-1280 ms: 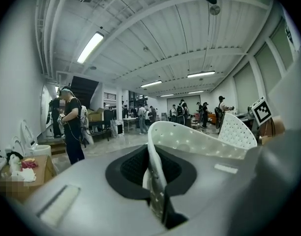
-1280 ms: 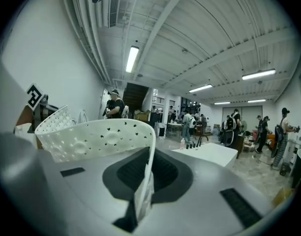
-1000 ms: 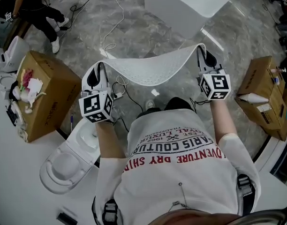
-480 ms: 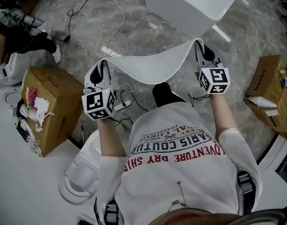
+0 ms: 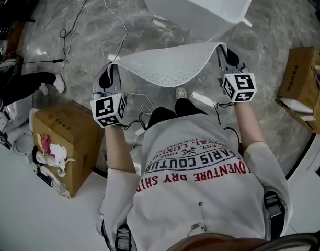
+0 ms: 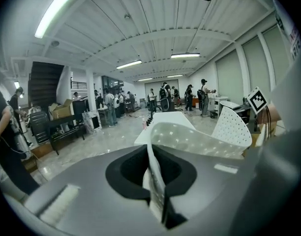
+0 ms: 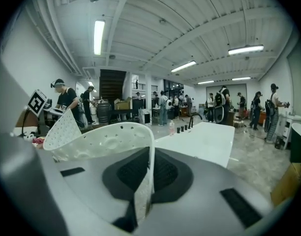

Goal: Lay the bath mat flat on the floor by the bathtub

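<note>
**Over the floor, mid-frame: mat up in both grippers, not yet laid**

At the centre of the head view, holding the mat (image 5: pixel 170 67) in the air, strung between both grippers and sagging in the middle, well clear of the floor (image 5: pixel 71 46). Facing the tub (image 5: pixel 202 7) at the top of the frame, with a bare strip of floor just below it. Well apart from that strip, a box (image 5: pixel 66 135) at lower left.

Done so far, by the look of it: mat lifted, spread to full width, carried near the tub. Left to do: lower it onto the strip beside the tub, set it down with no fold or curled edge, then let go at both ends.

At left of the head view, left gripper (image 5: pixel 111 71), jaws closed tight on one end of the mat. Seen edge-on in the left gripper view, a thin white sheet pinched between the jaws and arching away to the right.

At right of the head view, right gripper (image 5: pixel 223 51), jaws likewise clamped shut on the opposite end. Same picture in the right gripper view: mat edge nipped between the jaws, curving off to the left. Touching nothing else with either gripper.
</note>
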The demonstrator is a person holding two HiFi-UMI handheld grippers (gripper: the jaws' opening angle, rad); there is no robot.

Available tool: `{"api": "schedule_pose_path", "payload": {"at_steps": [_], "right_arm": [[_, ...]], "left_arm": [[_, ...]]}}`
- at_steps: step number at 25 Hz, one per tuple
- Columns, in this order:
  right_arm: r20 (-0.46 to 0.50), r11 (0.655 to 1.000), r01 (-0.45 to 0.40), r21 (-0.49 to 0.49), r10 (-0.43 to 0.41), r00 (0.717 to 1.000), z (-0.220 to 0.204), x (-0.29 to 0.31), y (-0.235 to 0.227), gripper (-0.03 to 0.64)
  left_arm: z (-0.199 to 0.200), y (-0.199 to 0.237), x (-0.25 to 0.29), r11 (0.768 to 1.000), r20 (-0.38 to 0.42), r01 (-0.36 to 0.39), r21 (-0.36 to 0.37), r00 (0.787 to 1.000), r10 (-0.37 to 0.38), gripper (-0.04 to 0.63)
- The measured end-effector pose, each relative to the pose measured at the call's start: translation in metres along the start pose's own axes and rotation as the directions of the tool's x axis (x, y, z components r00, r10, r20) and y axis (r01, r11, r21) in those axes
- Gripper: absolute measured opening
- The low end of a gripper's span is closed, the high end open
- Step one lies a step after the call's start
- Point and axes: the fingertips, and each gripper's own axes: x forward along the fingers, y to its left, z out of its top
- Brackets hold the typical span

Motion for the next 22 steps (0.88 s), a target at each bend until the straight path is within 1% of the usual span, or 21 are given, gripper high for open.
{"api": "schedule_pose_path", "payload": {"at_steps": [2, 5, 7, 11, 13, 16, 19, 22], "right_arm": [[-0.022, 0.999, 0.033, 0.02, -0.033, 0.999, -0.007, 0.011, -0.015, 0.012], [-0.064, 0.995, 0.085, 0.045, -0.082, 0.995, -0.019, 0.025, -0.035, 0.012], [-0.094, 0.991, 0.122, 0.058, -0.116, 0.989, -0.029, 0.035, -0.047, 0.012], [-0.154, 0.971, 0.221, 0.087, -0.206, 0.966, -0.05, 0.057, -0.067, 0.012], [-0.178, 0.96, 0.261, 0.103, -0.24, 0.954, -0.064, 0.07, -0.076, 0.012], [-0.22, 0.941, 0.313, 0.13, -0.28, 0.934, -0.095, 0.089, -0.08, 0.012], [-0.266, 0.933, 0.332, 0.137, -0.288, 0.92, -0.134, 0.117, -0.081, 0.012], [-0.327, 0.932, 0.337, 0.131, -0.28, 0.902, -0.18, 0.146, -0.082, 0.012]], "left_arm": [[0.004, 0.002, 0.036, 0.998, 0.004, 0.054, 0.034, 0.999, -0.054, 0.017], [0.007, 0.005, 0.088, 0.987, -0.001, 0.145, 0.07, 0.989, -0.145, 0.017], [0.005, 0.012, 0.124, 0.977, -0.006, 0.204, 0.054, 0.979, -0.204, 0.017], [-0.009, 0.027, 0.197, 0.947, -0.034, 0.323, 0.0, 0.946, -0.322, 0.017], [-0.02, 0.029, 0.229, 0.928, -0.063, 0.372, 0.001, 0.926, -0.372, 0.017], [-0.043, 0.025, 0.27, 0.887, -0.118, 0.46, 0.037, 0.883, -0.453, 0.017], [-0.071, 0.022, 0.311, 0.846, -0.169, 0.528, 0.068, 0.842, -0.512, 0.017], [-0.102, 0.021, 0.354, 0.808, -0.221, 0.582, 0.09, 0.803, -0.554, 0.017]]}}
